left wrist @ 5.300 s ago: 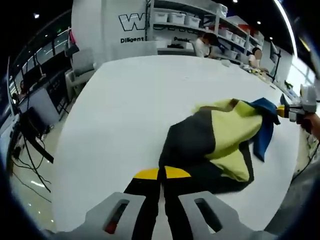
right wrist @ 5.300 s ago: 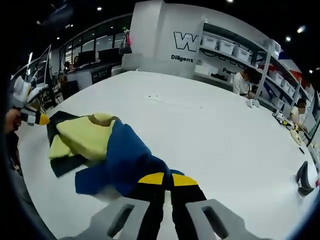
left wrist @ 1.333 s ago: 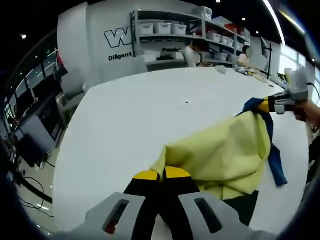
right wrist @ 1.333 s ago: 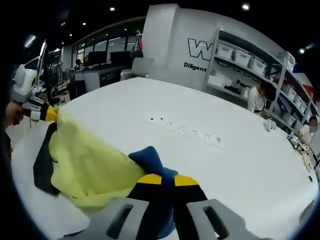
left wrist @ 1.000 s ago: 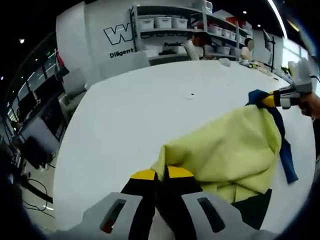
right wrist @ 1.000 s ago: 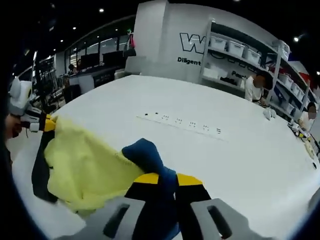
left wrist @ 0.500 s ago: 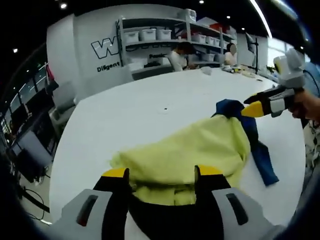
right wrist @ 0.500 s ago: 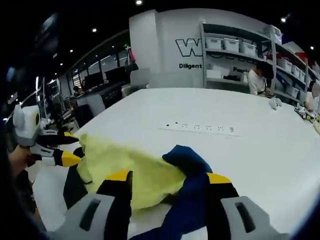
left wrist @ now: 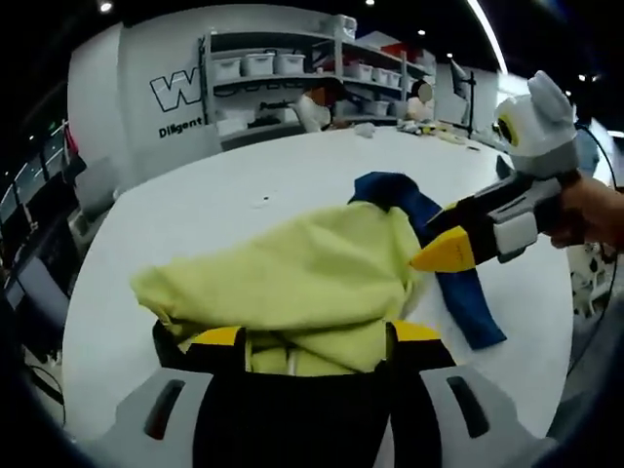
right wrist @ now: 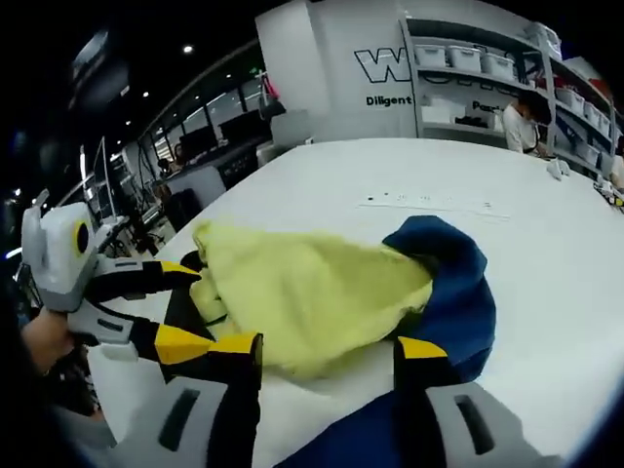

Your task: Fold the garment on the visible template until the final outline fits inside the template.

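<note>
Left gripper view: white table, garment atop; shelving behind.

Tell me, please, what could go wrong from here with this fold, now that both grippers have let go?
The garment lies bunched, yellow over black with a blue part sticking out sideways, so the outline may well sprawl too wide. The left gripper and the right gripper both stand open close above the cloth; a jaw could snag it and undo the fold. No template outline shows on the white table, so fit is hard to judge.
</note>
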